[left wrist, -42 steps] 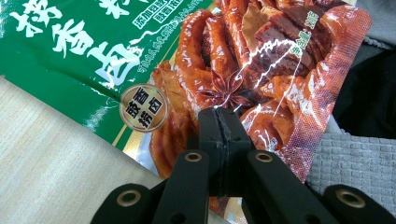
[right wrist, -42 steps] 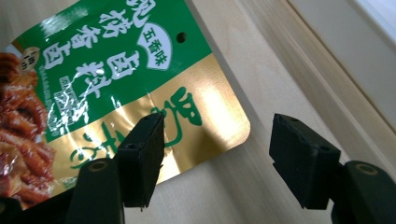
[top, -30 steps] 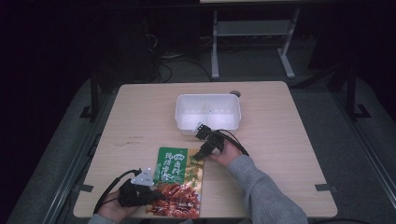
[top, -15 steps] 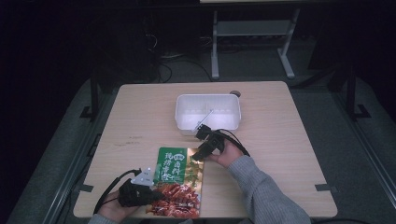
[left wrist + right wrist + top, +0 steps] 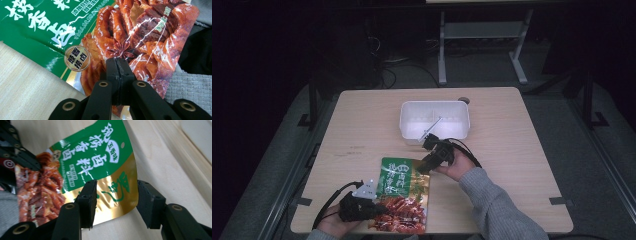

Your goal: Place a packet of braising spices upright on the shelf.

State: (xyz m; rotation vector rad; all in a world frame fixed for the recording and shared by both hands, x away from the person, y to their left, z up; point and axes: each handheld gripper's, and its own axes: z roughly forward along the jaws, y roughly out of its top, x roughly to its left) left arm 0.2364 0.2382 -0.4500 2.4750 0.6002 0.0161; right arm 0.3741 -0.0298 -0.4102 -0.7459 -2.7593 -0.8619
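- Down at the near edge of the wooden table, a green, gold and red seasoning pouch lies flat, with its red, food-printed end toward the person and its green end pointing up the table.
- The left gripper sits at the pouch's near left corner. In the left gripper view its two black jaws are pressed tight together on the glossy red part of the pouch, right below the printed star anise, so that corner is pinned.
- The left hand behind it rests at the table's very edge, with the black cable looping out to the side.
- Over at the far right corner of the pouch, the right gripper hangs just above the gold strip.
- Its jaws have just been closing. In the right gripper view they stand about half apart, with the curled gold corner of the pouch between them. One pad is at the foil, the other stands clear of the edge, so nothing is pinched yet.
- The right hand comes in from a grey knitted sleeve.
- Beyond the right gripper stands a white plastic tub, well apart from the pouch, with a thin pale stick leaning in it.
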